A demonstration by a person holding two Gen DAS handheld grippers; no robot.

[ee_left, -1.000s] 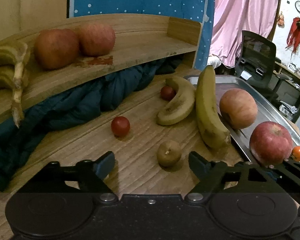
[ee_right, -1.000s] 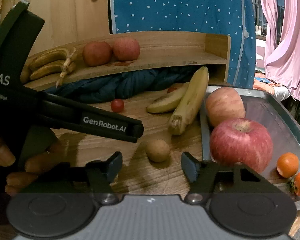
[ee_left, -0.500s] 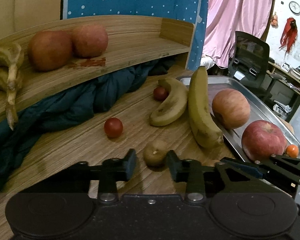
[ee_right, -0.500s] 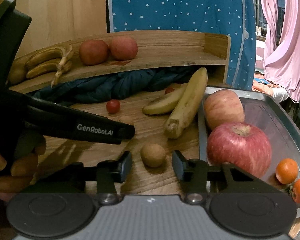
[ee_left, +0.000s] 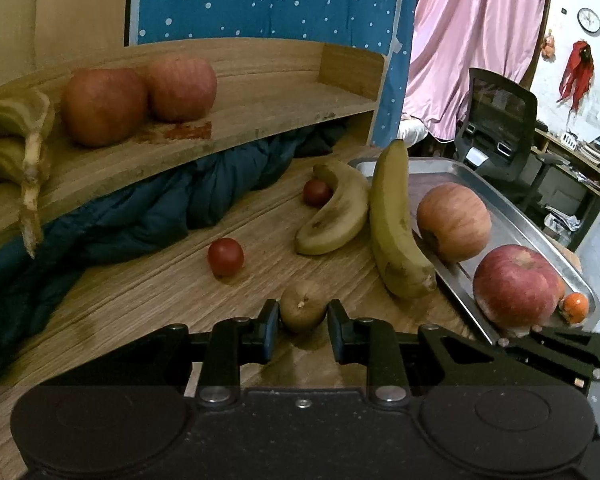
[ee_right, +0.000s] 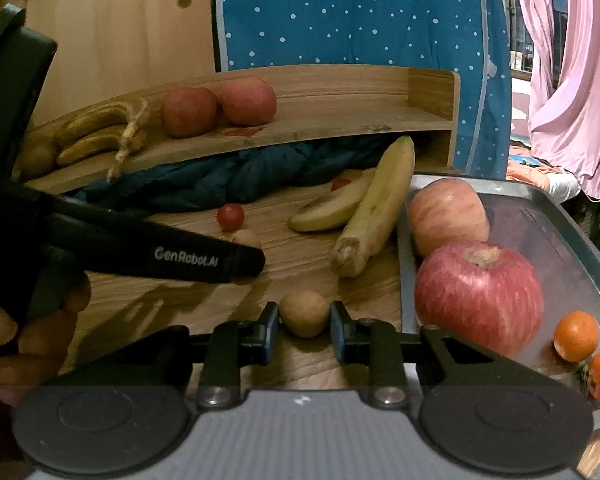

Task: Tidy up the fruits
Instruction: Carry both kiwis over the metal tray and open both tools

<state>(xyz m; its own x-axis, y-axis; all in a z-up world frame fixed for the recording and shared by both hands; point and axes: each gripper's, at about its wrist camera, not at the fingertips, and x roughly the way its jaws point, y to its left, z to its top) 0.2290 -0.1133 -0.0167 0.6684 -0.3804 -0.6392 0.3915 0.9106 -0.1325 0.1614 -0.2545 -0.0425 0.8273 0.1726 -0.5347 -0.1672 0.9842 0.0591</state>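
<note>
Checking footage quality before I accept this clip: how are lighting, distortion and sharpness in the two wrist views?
Left wrist view: dim warm light, fisheye bows the wooden shelf, corners go black, the kiwi is sharp. Right wrist view: same bowing, soft gripper shadows on the table, dull sheen on the metal tray, the hand at the edge is blurred.

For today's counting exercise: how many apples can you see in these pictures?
4 apples: two on the wooden shelf, two in the metal tray. Others may be hidden.
</note>
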